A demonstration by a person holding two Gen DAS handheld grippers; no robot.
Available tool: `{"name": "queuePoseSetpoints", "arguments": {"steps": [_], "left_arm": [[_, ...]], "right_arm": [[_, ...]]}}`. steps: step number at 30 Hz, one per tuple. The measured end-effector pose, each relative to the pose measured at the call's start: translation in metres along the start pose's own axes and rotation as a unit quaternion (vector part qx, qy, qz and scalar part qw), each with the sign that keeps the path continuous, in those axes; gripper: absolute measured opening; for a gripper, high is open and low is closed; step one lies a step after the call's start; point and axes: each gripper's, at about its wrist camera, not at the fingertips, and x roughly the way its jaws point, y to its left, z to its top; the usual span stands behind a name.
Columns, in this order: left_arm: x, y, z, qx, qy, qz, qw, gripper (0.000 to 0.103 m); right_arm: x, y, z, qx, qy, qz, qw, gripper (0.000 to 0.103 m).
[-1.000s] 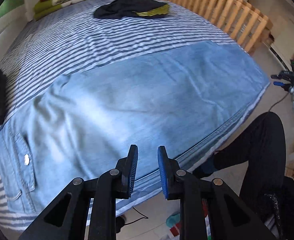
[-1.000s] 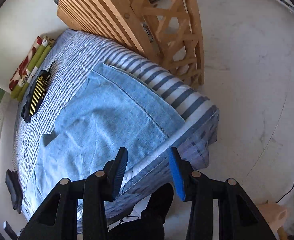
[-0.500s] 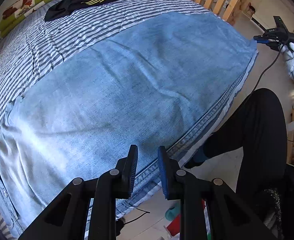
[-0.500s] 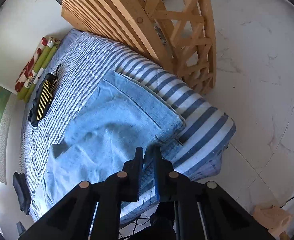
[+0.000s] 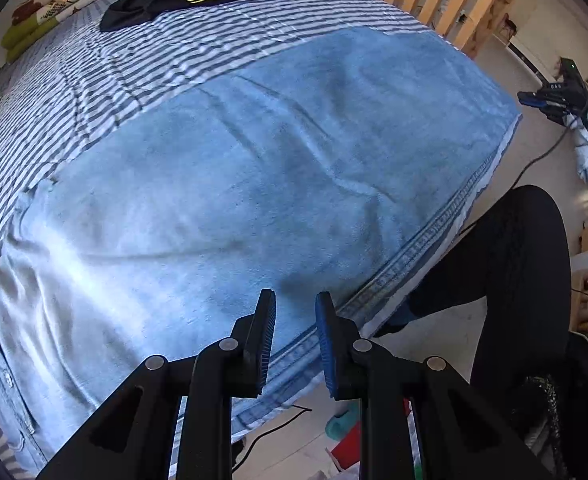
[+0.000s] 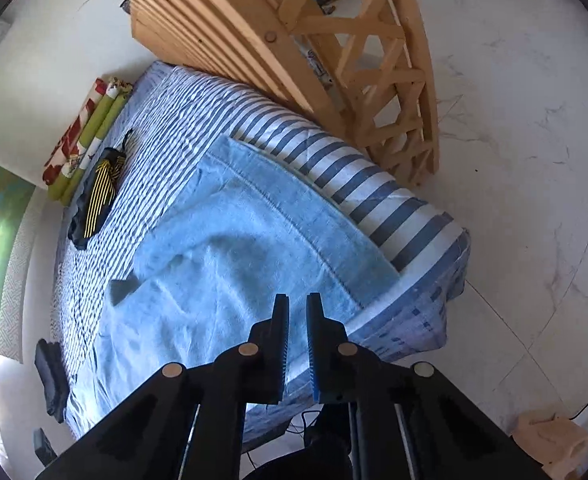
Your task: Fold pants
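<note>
Right gripper (image 6: 297, 344) now narrowed, seemingly empty, over jeans (image 6: 230, 280).

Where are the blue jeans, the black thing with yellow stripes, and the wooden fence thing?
Jeans (image 5: 286, 168), left wrist view, middle of the leg.
Black striped garment (image 6: 96, 196), right wrist view, its yellow stripes.
Wooden slatted frame (image 6: 254, 28), right wrist view, top rail.

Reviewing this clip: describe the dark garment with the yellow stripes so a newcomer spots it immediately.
Start at the striped bed. Past the spread light-blue jeans, toward the far end, a black garment lies crumpled just before the green-and-red floral cushions. Its thin yellow stripes set it apart from everything else there.
</note>
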Motion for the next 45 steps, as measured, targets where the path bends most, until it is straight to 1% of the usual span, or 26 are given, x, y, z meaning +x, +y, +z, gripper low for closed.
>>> {"name": "queuePoseSetpoints", "arguments": {"steps": [3,5,6,7,8,11,14,16,17,19,22,25,26,27,28,29,32,35,37,39,40,41,42,43,44,45], "left_arm": [[-0.023,0.040,-0.008,-0.051,-0.024,0.016,0.9983,0.024],[-0.043,0.078,-0.026,-0.101,-0.046,0.044,0.9929,0.028],[-0.055,0.100,-0.039,-0.131,-0.057,0.058,0.9881,0.031],[-0.068,0.125,-0.055,-0.169,-0.068,0.067,0.9810,0.033],[-0.081,0.150,-0.072,-0.212,-0.081,0.073,0.9713,0.035],[-0.120,0.220,-0.133,-0.319,-0.116,0.105,0.9348,0.042],[-0.146,0.275,-0.192,-0.394,-0.133,0.133,0.8996,0.045],[-0.152,0.301,-0.229,-0.438,-0.135,0.137,0.8781,0.045],[-0.151,0.310,-0.245,-0.458,-0.137,0.125,0.8692,0.045],[-0.145,0.322,-0.267,-0.481,-0.143,0.097,0.8594,0.045],[-0.131,0.329,-0.280,-0.493,-0.151,0.067,0.8545,0.045],[-0.116,0.334,-0.280,-0.497,-0.158,0.040,0.8524,0.045],[-0.111,0.337,-0.278,-0.498,-0.157,0.039,0.8519,0.046],[-0.108,0.340,-0.278,-0.501,-0.159,0.035,0.8502,0.049],[-0.106,0.342,-0.279,-0.503,-0.164,0.026,0.8479,0.052],[-0.105,0.343,-0.282,-0.504,-0.166,0.026,0.8473,0.057],[-0.096,0.345,-0.282,-0.494,-0.155,0.062,0.8534,0.063],[-0.084,0.350,-0.284,-0.501,-0.167,0.048,0.8480,0.064],[-0.082,0.346,-0.281,-0.489,-0.178,0.054,0.8519,0.063],[-0.079,0.342,-0.277,-0.484,-0.181,0.045,0.8551,0.043],[-0.077,0.340,-0.276,-0.484,-0.180,0.045,0.8552,0.038],[-0.075,0.338,-0.274,-0.479,-0.181,0.045,0.8577,0.029],[-0.073,0.336,-0.272,-0.474,-0.181,0.042,0.8608,0.020],[-0.071,0.335,-0.270,-0.473,-0.183,0.040,0.8608,0.018],[-0.071,0.334,-0.269,-0.473,-0.187,0.039,0.8602,0.013],[-0.073,0.334,-0.268,-0.472,-0.191,0.038,0.8601,0.011]], "right_arm": [[-0.001,0.031,-0.011,-0.050,0.008,0.012,0.999,0.010],[0.001,0.062,-0.017,-0.085,0.013,0.029,0.996,0.010],[0.002,0.081,-0.021,-0.106,0.016,0.038,0.993,0.010],[0.003,0.104,-0.026,-0.130,0.019,0.047,0.990,0.010],[0.005,0.126,-0.030,-0.153,0.023,0.057,0.986,0.010],[0.012,0.206,-0.050,-0.234,0.040,0.090,0.967,0.011],[0.022,0.302,-0.081,-0.328,0.056,0.121,0.935,0.014],[0.031,0.368,-0.109,-0.386,0.074,0.148,0.907,0.021],[0.036,0.397,-0.123,-0.411,0.081,0.159,0.894,0.027],[0.048,0.456,-0.159,-0.467,0.094,0.177,0.861,0.030],[0.071,0.532,-0.213,-0.545,0.113,0.196,0.808,0.031],[0.096,0.600,-0.272,-0.589,0.143,0.224,0.763,0.037],[0.106,0.620,-0.289,-0.603,0.145,0.228,0.751,0.040],[0.117,0.639,-0.306,-0.618,0.149,0.228,0.738,0.047],[0.129,0.658,-0.324,-0.631,0.154,0.229,0.725,0.049],[0.140,0.672,-0.339,-0.642,0.160,0.232,0.713,0.052],[0.171,0.710,-0.383,-0.674,0.185,0.232,0.676,0.057],[0.205,0.732,-0.419,-0.717,0.186,0.200,0.642,0.060],[0.231,0.741,-0.434,-0.735,0.208,0.175,0.621,0.060],[0.254,0.743,-0.443,-0.741,0.231,0.157,0.611,0.060],[0.266,0.744,-0.445,-0.740,0.243,0.151,0.609,0.060],[0.271,0.742,-0.445,-0.733,0.257,0.154,0.610,0.060],[0.276,0.740,-0.444,-0.720,0.274,0.165,0.616,0.060],[0.278,0.738,-0.442,-0.706,0.283,0.176,0.624,0.057],[0.277,0.736,-0.441,-0.700,0.290,0.184,0.626,0.044],[0.274,0.734,-0.440,-0.700,0.286,0.186,0.627,0.034]]}}
